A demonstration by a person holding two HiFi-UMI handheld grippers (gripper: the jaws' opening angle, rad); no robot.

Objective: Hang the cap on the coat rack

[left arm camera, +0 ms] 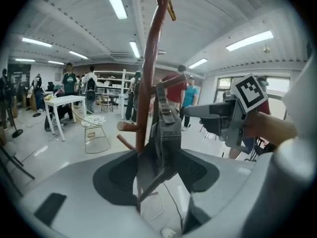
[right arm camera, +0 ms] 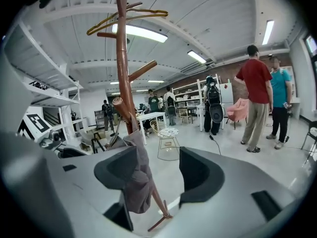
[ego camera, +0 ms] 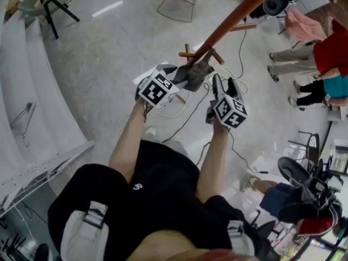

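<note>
Bright, even indoor light from long ceiling tubes [left arm camera: 115, 1], blown out to white in both gripper views, with a pale streak of their glare on the glossy grey floor [ego camera: 107, 8] in the head view and only faint, soft shadows there. Strong fisheye bending in the left gripper view and right gripper view, ceiling lines bowed, corners black with vignette, grey bodies of the left claw [left arm camera: 156, 170] and right claw [right arm camera: 158, 175] nearest the lens soft and out of focus. Head view sharp at centre, somewhat stretched and smeared toward its edges.
</note>
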